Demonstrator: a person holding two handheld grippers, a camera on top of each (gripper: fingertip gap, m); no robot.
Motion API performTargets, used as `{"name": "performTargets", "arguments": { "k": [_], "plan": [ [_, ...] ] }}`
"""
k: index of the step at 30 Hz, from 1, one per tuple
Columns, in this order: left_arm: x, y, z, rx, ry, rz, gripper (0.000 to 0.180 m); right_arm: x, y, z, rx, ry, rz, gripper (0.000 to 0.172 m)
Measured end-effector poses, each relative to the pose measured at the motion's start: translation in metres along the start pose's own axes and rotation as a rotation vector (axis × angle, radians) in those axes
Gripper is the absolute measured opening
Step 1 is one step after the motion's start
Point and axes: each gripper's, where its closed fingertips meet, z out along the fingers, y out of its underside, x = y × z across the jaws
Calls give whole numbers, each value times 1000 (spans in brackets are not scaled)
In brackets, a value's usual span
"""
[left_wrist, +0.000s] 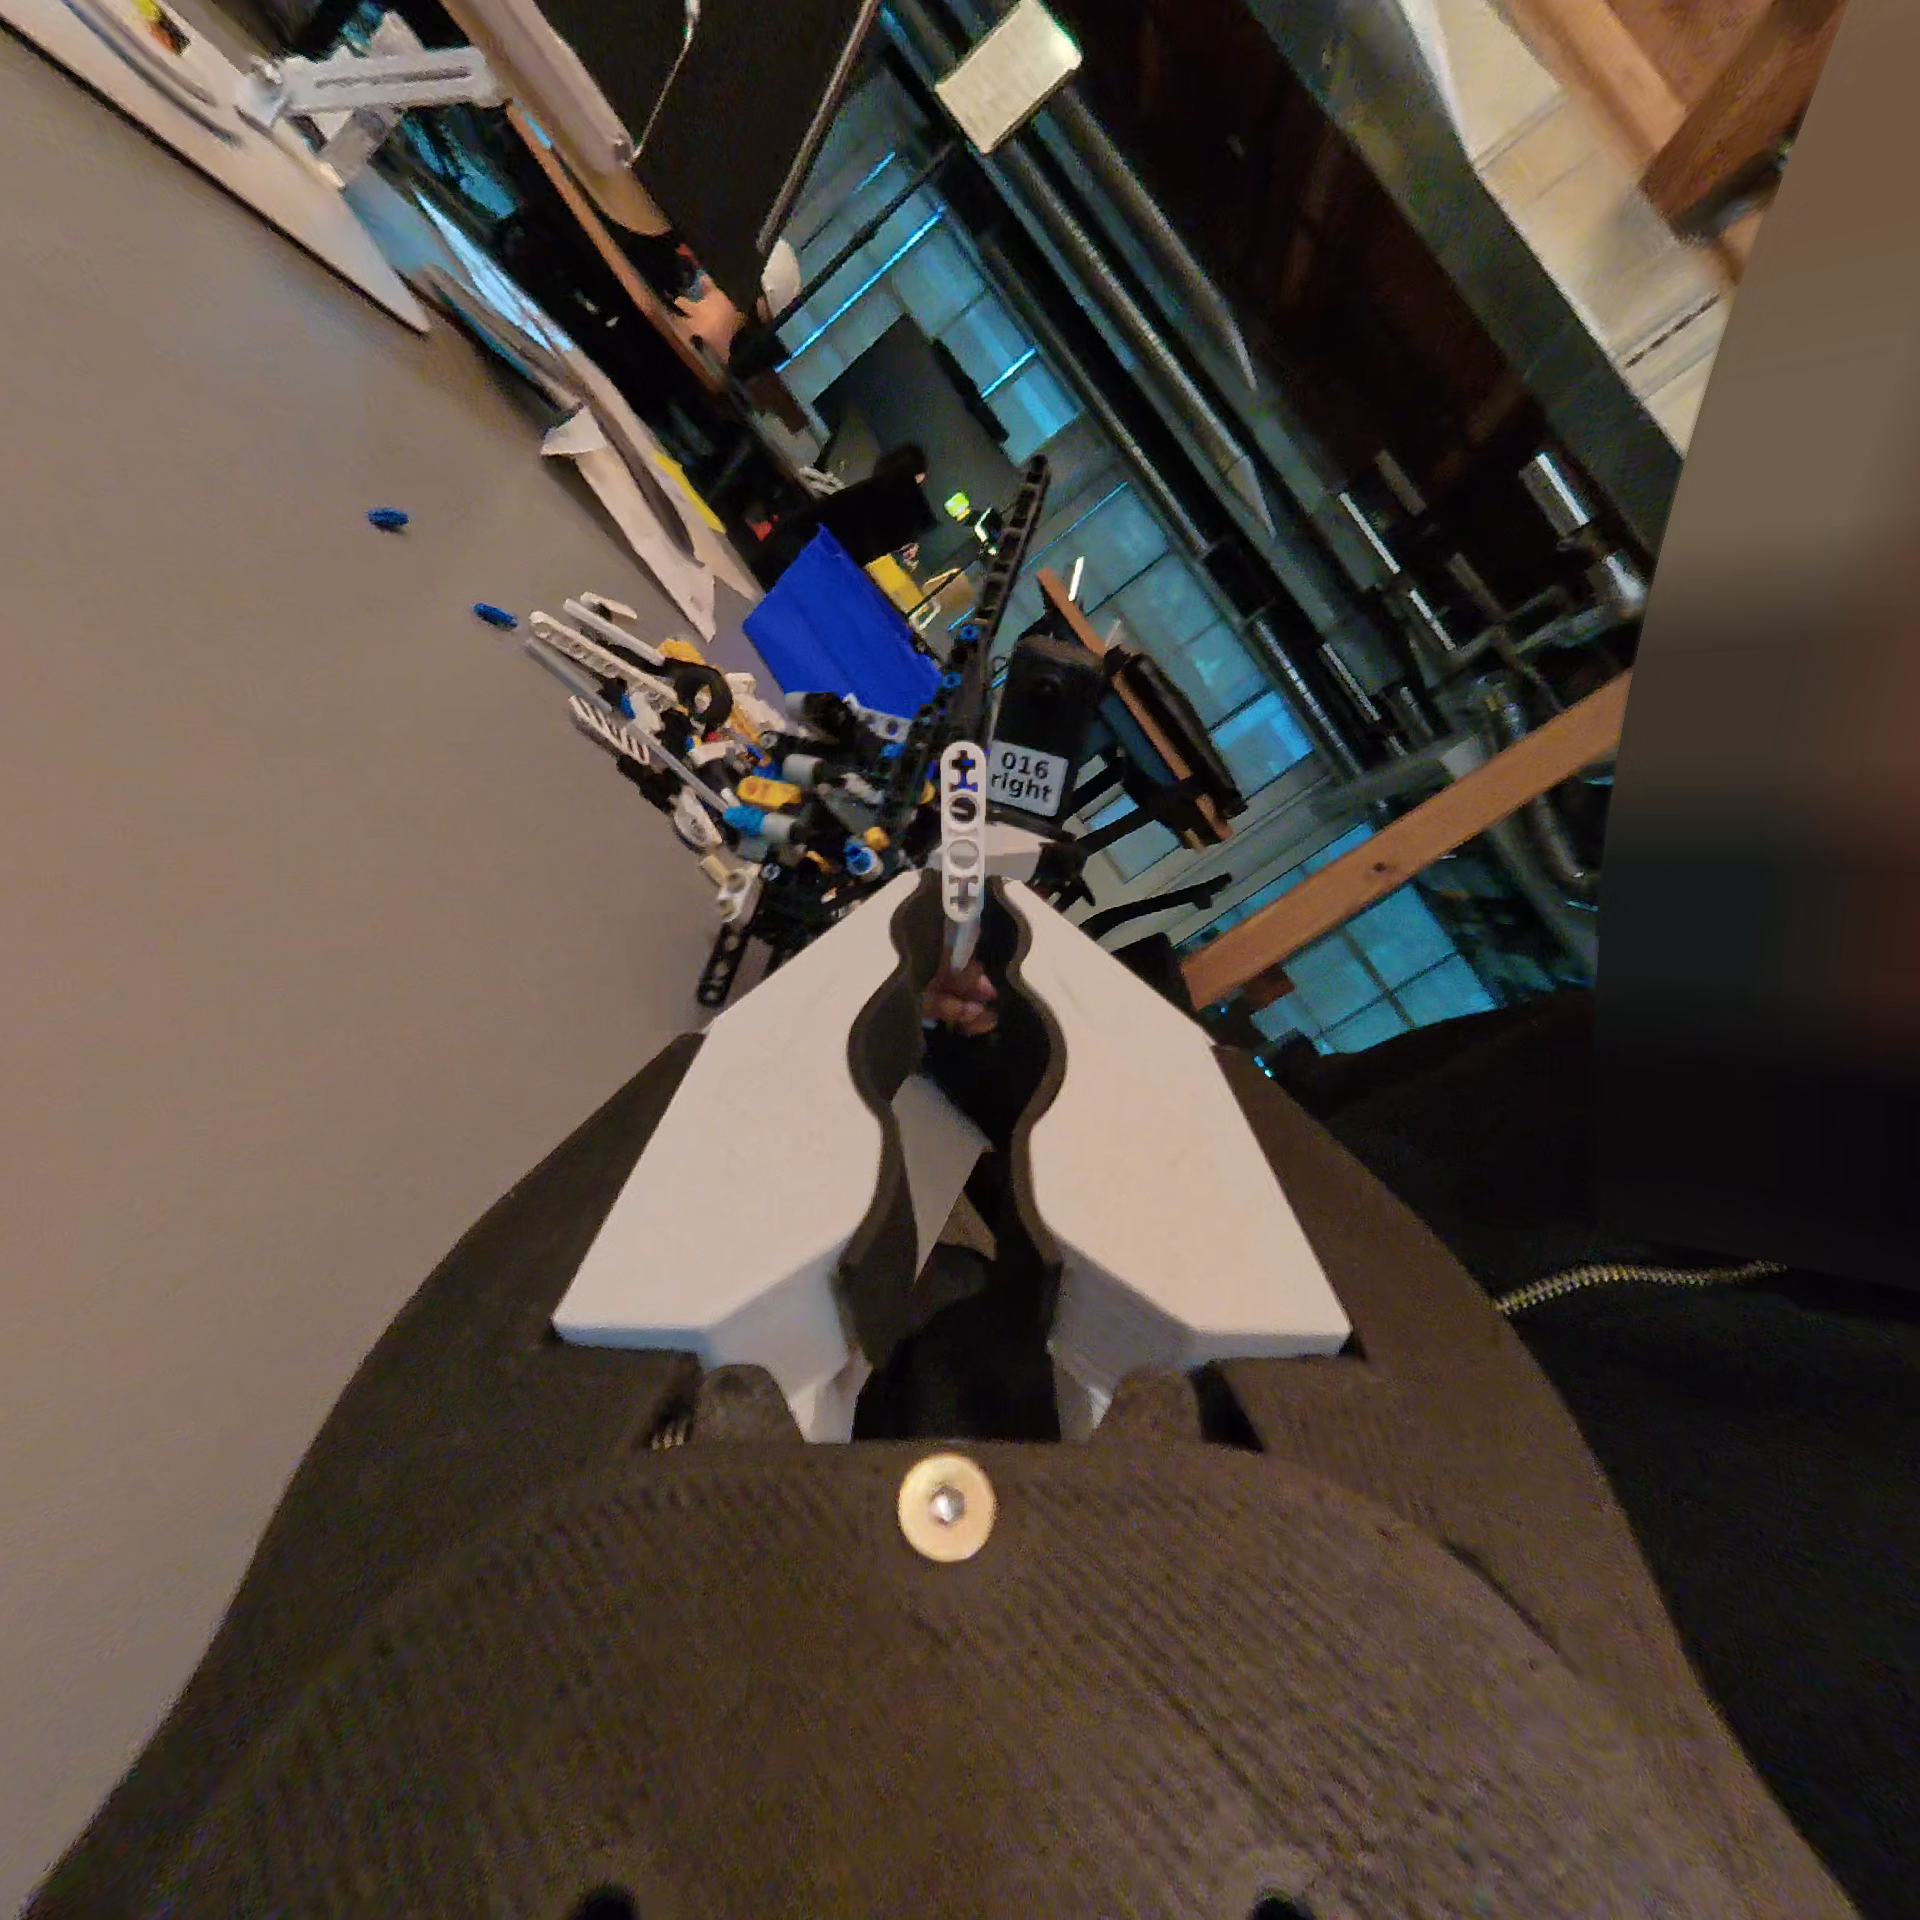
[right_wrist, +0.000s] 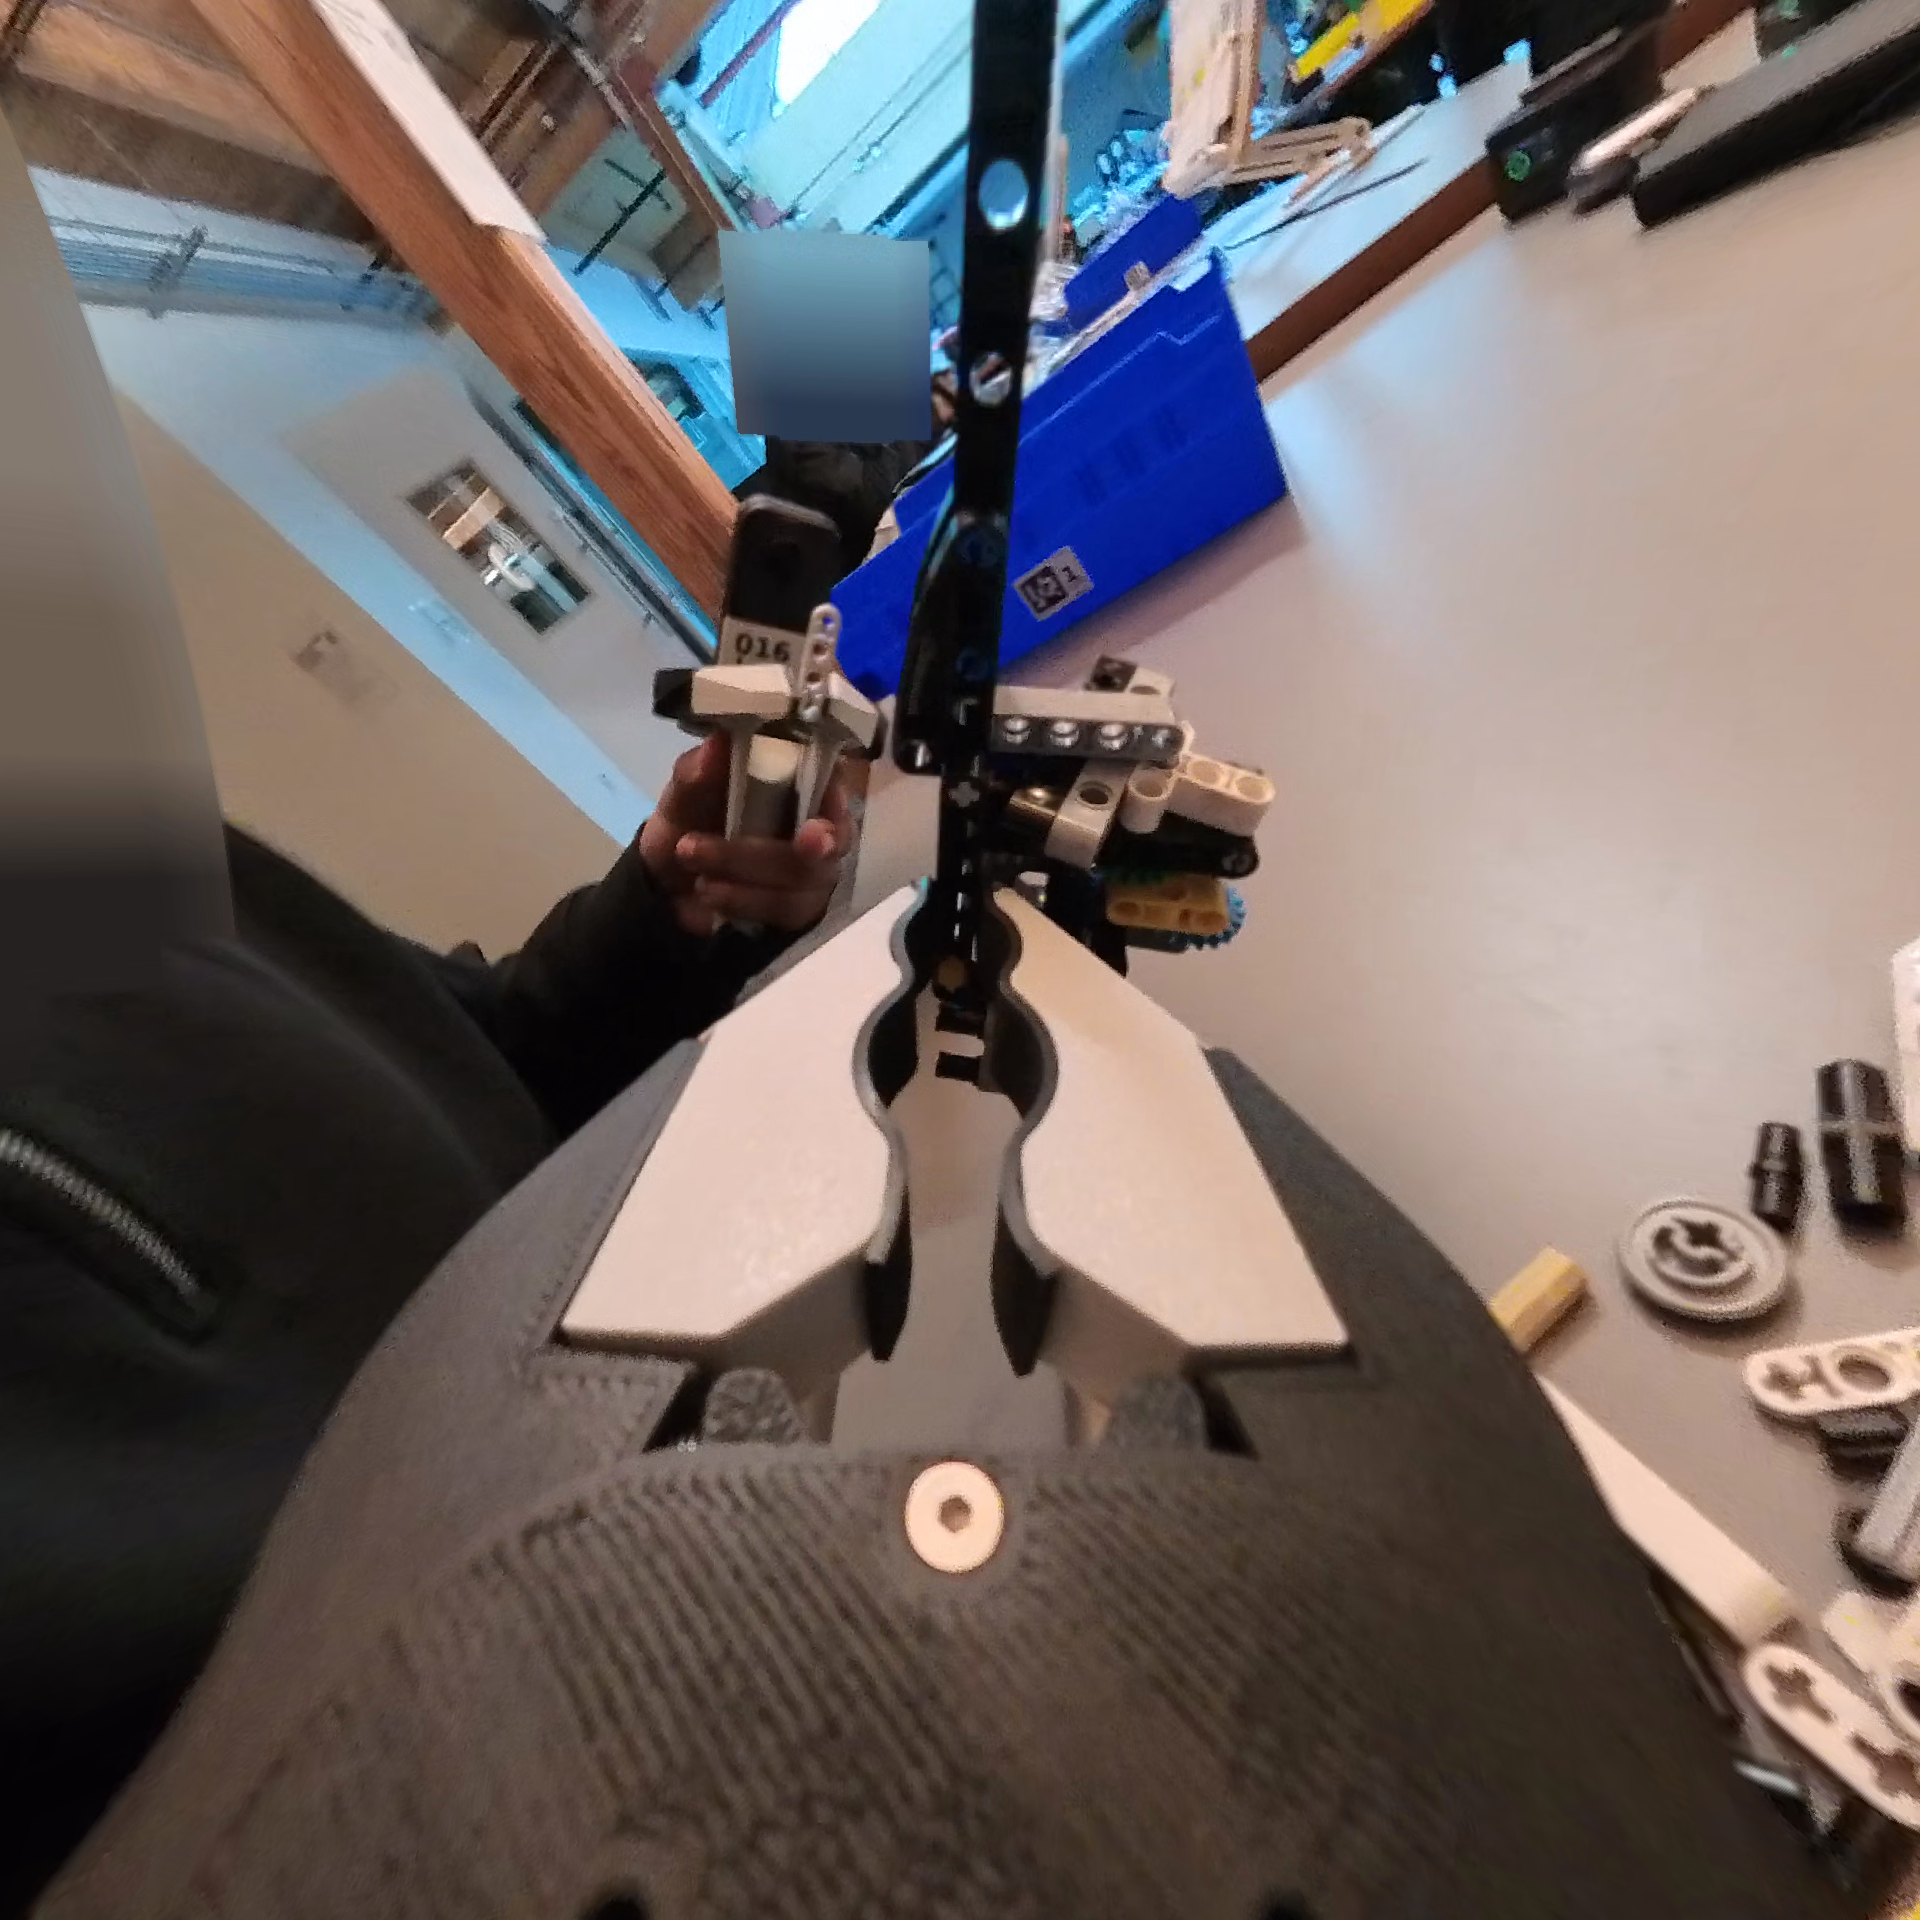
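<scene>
Black beam (right_wrist: 1003, 312) cropped at top

A white perforated beam (left_wrist: 962, 831) is clamped between the white fingers (left_wrist: 790, 1122) of the left gripper (left_wrist: 960, 896), whose body is ribbed black. A long black holed beam (right_wrist: 987, 436), dotted with blue pins, is gripped by the right gripper (right_wrist: 958, 914) at frame centre. A bright blue bin (right_wrist: 1143, 436) is seen on the grey table (right_wrist: 1558, 623), beside grey, white and yellow parts.

Two tilted wrist cameras face each other at close range over a grey table (right_wrist: 1558, 623), each catching the opposite gripper; both take in the blue bin (left_wrist: 831, 634) (right_wrist: 1132, 457) and brick model (left_wrist: 790, 800) (right_wrist: 1122, 800).
</scene>
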Motion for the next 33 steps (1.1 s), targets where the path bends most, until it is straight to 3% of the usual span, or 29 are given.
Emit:
{"name": "performTargets", "arguments": {
  "k": [9, 11, 14, 17, 20, 24, 28, 31, 33],
  "plan": [
    [-7, -10, 4, 53, -45, 30, 5, 58, -11, 41, 13, 91, 397, 9],
    [-9, -11, 3, 69, -53, 25, 4, 62, -14, 39, 30, 112, 401, 10],
    [-13, -9, 4, 82, -61, 12, 4, 58, -17, 24, 64, 163, 329, 30],
    [-12, -6, 10, 90, -22, -53, 4, 50, -7, 4, 15, 257, 192, 52],
    [-7, 0, 23, 72, 26, -101, 4, 51, 6, -19, -47, 414, 39, 58],
    [8, 18, 49, -9, 113, -164, 5, 3, -11, -28, 47, 445, -451, 61],
    [20, 47, 78, -145, 197, -263, 5, -29, 4, -11, -30, 455, -872, 52],
    [22, 67, 93, -226, 200, -290, 5, -24, 18, -9, -110, 463, -948, 52],
    [24, 74, 98, -241, 199, -298, 5, -29, 16, -14, -71, 442, -944, 40]
  ]
}}
